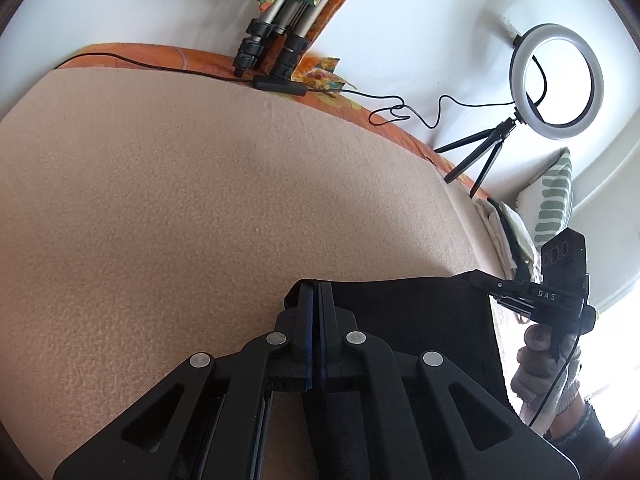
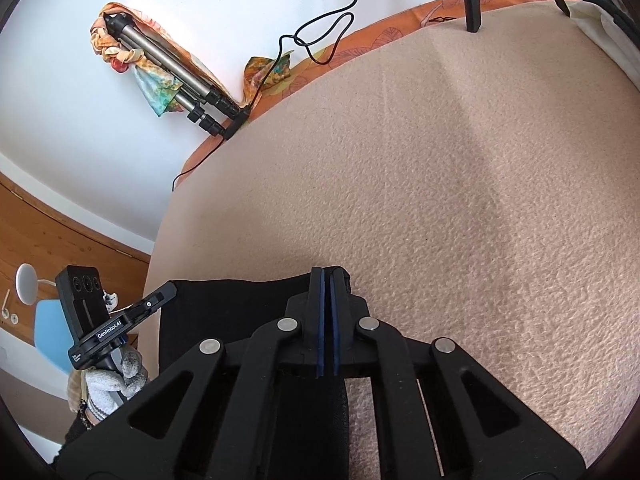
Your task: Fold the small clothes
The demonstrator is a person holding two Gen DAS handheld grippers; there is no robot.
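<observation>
A small black garment (image 1: pixel 400 316) lies flat on the beige blanket (image 1: pixel 200 184), near the blanket's front. My left gripper (image 1: pixel 315 289) is shut on the garment's far left corner, blue pads pressed together with the cloth edge between them. My right gripper (image 2: pixel 329 273) is shut on the far right corner of the same black garment (image 2: pixel 240 300). Each view shows the other gripper from the side at the opposite corner: the right gripper (image 1: pixel 482 280) in a gloved hand (image 1: pixel 540 364), the left gripper (image 2: pixel 170 289) likewise. The near part of the garment is hidden under the grippers.
A folded tripod (image 1: pixel 272 44) wrapped in colourful cloth leans on the white wall. A black cable (image 1: pixel 400 114) runs along the orange sheet edge to a ring light (image 1: pixel 558 82) on a small stand. Folded clothes (image 1: pixel 502 232) and a patterned pillow (image 1: pixel 554 200) sit at the right.
</observation>
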